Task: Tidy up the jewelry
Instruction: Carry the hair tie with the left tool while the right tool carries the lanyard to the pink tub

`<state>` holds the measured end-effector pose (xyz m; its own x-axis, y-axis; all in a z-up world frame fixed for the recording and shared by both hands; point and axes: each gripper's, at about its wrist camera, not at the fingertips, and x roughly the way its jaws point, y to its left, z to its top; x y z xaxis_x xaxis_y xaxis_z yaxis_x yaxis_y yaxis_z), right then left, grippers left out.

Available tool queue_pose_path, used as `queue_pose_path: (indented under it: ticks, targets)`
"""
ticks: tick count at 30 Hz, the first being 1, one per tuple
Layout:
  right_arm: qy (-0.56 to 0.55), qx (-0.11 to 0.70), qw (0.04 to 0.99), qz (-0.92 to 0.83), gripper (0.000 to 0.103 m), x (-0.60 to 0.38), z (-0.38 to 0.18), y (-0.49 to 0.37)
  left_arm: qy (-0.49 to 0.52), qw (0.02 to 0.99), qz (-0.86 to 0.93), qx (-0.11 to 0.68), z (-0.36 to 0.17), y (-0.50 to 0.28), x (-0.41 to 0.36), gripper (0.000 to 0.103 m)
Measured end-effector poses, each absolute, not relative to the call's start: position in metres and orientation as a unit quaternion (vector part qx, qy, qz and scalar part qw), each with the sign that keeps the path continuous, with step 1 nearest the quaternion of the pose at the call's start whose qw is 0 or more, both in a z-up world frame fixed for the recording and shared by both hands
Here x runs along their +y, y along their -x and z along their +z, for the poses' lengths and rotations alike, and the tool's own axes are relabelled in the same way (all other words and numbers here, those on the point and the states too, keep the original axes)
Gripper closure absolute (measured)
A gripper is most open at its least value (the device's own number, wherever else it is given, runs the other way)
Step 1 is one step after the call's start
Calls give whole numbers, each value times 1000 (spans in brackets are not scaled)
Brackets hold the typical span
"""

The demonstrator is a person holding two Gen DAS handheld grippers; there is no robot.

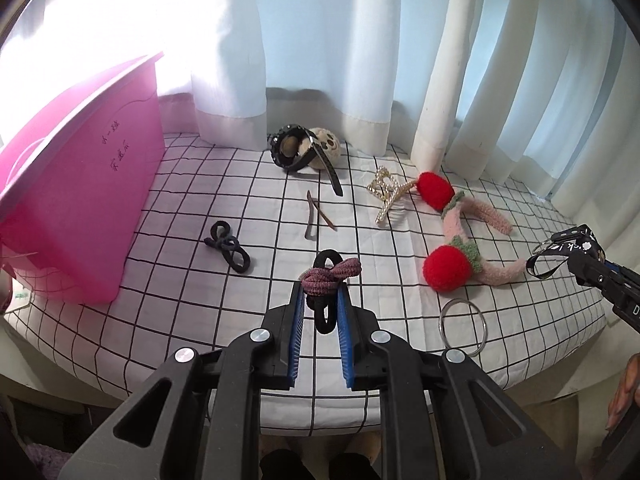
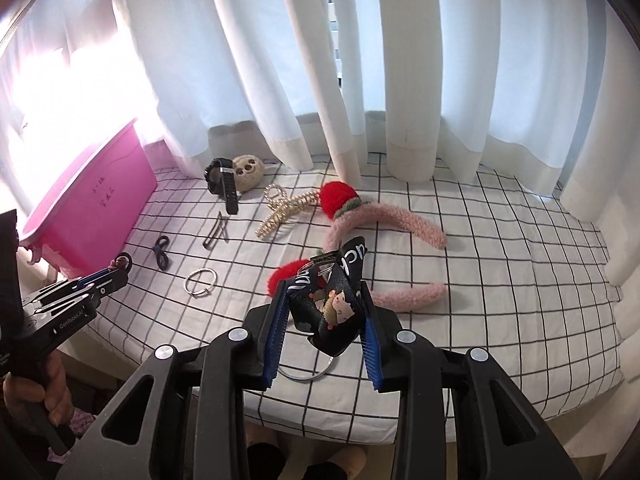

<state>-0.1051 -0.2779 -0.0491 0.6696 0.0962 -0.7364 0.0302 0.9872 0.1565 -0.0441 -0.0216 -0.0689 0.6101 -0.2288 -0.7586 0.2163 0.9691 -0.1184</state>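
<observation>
Left wrist view: your left gripper (image 1: pixel 320 300) is clamped on the knotted mauve-and-black fabric hair ties (image 1: pixel 329 276); the translucent pink plastic bin (image 1: pixel 80 208) lies up-left, nearer this hand. Right wrist view: your right gripper (image 2: pixel 325 322) pinches the black printed strap keychain (image 2: pixel 340 300), with the bin far left.

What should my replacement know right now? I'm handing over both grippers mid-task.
Left gripper: shut on the hair ties, held above the cloth.
Right gripper: shut on the black lanyard.
The pink bin sits far left; its contents can't be seen.
On the cloth: black hair tie, hairpins, claw clip, pompom headband, watch, metal ring.
Left: all of these.
</observation>
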Motion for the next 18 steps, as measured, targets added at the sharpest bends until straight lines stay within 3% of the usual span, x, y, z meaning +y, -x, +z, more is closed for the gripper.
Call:
queue_pose_path:
  ticks: [18]
  targets:
    - [-60, 324, 914, 235, 71, -150, 33, -3, 79, 939, 35, 332, 25, 50, 111, 87]
